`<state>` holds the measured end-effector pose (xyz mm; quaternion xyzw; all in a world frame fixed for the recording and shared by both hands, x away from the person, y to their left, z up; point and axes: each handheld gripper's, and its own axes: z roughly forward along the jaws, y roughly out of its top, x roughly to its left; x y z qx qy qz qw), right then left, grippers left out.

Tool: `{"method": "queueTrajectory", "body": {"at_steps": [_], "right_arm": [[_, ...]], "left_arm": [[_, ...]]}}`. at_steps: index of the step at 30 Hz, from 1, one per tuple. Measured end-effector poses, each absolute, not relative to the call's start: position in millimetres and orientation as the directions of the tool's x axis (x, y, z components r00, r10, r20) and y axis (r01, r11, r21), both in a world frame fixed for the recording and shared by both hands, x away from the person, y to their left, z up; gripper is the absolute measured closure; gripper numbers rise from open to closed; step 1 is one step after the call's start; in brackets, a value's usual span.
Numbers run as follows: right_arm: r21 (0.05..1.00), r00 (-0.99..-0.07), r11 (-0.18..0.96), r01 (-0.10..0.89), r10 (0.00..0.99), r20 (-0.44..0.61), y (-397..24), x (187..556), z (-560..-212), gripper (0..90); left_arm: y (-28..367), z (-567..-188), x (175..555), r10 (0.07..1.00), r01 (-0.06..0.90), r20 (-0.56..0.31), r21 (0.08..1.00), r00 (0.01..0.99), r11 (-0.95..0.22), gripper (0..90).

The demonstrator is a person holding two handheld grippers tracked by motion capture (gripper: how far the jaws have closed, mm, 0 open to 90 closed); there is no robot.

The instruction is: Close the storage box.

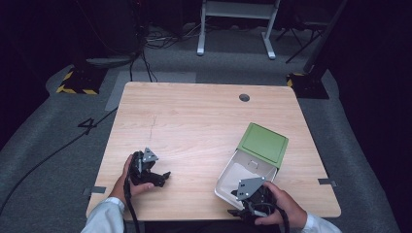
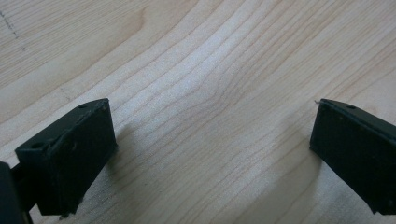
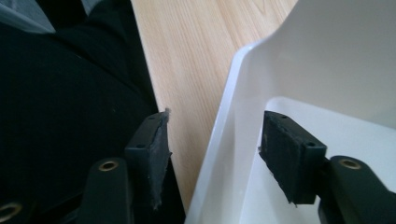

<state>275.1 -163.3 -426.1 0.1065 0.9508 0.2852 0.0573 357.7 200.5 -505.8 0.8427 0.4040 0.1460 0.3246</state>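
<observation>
Right gripper tilted over white tin wall, fingers astride it, seemingly untouching, left gripper fingers wide, low over counter.

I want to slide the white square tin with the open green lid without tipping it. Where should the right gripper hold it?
Grip the white square tin by its thin upright near wall, from the person's side; the right gripper straddles it there, away from the hinged green lid.
</observation>
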Motion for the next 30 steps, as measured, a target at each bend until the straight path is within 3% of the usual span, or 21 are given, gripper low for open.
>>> {"method": "queueTrajectory", "body": {"at_steps": [9,14,21,30], "right_arm": [[0.499,-0.968,0.845,0.194,0.249,-0.045,-164.0,276.0,-426.9,45.4],[0.488,-0.967,0.857,0.168,0.239,-0.086,-165.0,277.4,-428.8,53.2],[0.483,-0.965,0.865,0.134,0.226,-0.136,-167.7,278.9,-430.1,53.2],[0.495,-0.951,0.850,0.180,0.280,-0.134,-178.4,295.2,-428.4,50.3]], "left_arm": [[200.8,-505.7,357.9,0.774,0.584,-0.012,0.665,0.633,-0.467,0.4],[200.7,-505.8,357.9,0.775,0.584,-0.012,0.665,0.632,-0.466,0.4],[200.7,-505.7,357.9,0.774,0.583,-0.012,0.665,0.633,-0.466,0.4],[200.7,-505.7,357.9,0.774,0.583,-0.012,0.665,0.633,-0.466,0.4]]}}
